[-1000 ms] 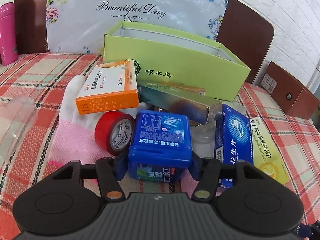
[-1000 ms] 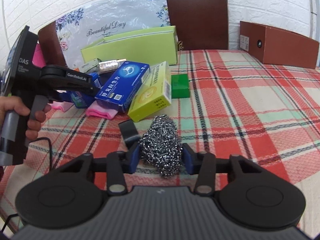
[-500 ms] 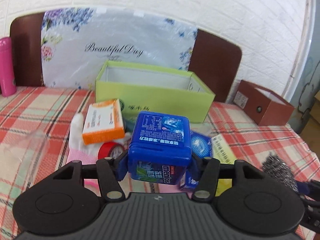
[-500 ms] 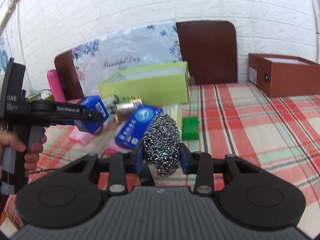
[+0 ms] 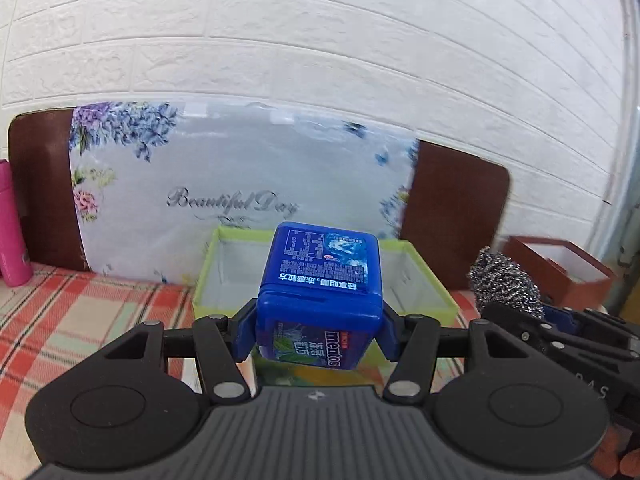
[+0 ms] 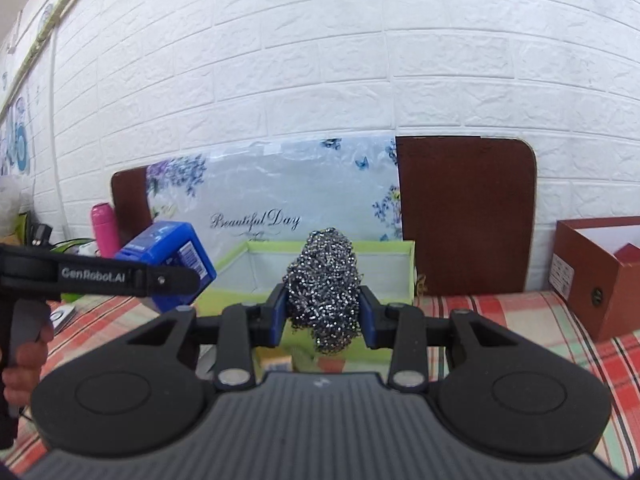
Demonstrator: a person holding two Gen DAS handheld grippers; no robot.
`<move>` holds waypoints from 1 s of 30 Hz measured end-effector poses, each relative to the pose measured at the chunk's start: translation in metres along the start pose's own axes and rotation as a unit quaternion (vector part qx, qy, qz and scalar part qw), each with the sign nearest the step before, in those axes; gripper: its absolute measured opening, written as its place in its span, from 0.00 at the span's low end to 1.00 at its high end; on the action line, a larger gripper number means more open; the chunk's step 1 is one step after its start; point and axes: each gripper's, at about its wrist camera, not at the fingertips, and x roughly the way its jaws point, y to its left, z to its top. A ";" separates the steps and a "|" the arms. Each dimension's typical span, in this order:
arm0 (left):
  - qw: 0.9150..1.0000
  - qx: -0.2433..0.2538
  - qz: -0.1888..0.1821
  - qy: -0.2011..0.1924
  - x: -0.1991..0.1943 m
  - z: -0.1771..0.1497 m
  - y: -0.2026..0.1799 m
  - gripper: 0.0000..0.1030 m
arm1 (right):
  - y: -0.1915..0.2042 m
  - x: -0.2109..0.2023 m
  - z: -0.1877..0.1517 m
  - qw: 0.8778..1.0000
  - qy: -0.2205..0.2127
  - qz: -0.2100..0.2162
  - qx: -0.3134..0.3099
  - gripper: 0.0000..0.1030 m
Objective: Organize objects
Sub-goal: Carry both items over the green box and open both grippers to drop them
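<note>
Two fisheye wrist views, side by side, raised above the plaid table [image 6: 500, 312], facing the white brick wall [image 5: 320, 60]. Both share the green box [image 5: 420, 276], close ahead, probably slightly below; edges smeared.

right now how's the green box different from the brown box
The green box is lime with a pale lining; the brown box is reddish brown with a white inside. The green box stands in front of the floral board, dead ahead of both grippers; the brown box sits off to the right. The brown box holds something dark red; the green box's visible inside looks bare. Both are open-topped and stand on the plaid cloth.
</note>
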 end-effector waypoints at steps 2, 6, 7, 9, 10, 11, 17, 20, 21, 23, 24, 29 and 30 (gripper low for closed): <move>1.000 -0.015 0.003 0.010 0.023 0.009 0.006 0.59 | -0.002 0.030 0.006 1.000 0.005 -0.002 0.000 0.35; 1.000 -0.022 0.015 0.017 0.061 0.023 0.011 0.59 | -0.004 0.079 0.009 1.000 0.021 -0.011 -0.014 0.35; 1.000 -0.018 0.014 0.019 0.068 0.026 0.011 0.59 | -0.004 0.088 0.009 1.000 0.022 -0.014 -0.017 0.35; 0.999 -0.015 0.010 0.029 0.082 0.028 0.013 0.59 | -0.005 0.105 0.008 0.999 0.026 -0.017 -0.018 0.35; 0.999 -0.016 0.010 0.033 0.088 0.028 0.014 0.59 | -0.007 0.113 0.008 0.999 0.030 -0.019 -0.016 0.35; 0.999 -0.018 0.011 0.034 0.093 0.028 0.015 0.59 | -0.008 0.118 0.007 0.999 0.032 -0.021 -0.014 0.35; 0.998 -0.017 0.040 0.037 0.109 0.020 0.023 0.93 | -0.013 0.148 -0.001 0.998 0.049 -0.021 -0.013 0.53; 0.998 -0.024 0.033 0.050 0.105 0.019 0.032 0.93 | -0.019 0.141 -0.007 0.999 0.040 -0.034 -0.005 0.83; 0.998 -0.033 0.029 0.048 0.099 0.018 0.035 0.93 | -0.022 0.134 -0.007 0.999 0.032 -0.035 0.001 0.87; 0.998 -0.038 0.024 0.043 0.084 0.019 0.036 0.93 | -0.025 0.118 -0.004 0.999 0.015 -0.041 0.009 0.94; 0.998 -0.036 0.026 0.042 0.075 0.019 0.033 0.93 | -0.026 0.107 0.000 0.999 0.000 -0.044 0.014 0.98; 1.000 -0.026 0.010 0.008 0.018 0.018 0.015 0.93 | -0.028 0.041 0.022 0.996 -0.072 -0.030 0.041 1.00; 1.000 -0.024 0.008 0.004 0.007 0.017 0.011 0.93 | -0.029 0.026 0.025 0.995 -0.083 -0.024 0.046 1.00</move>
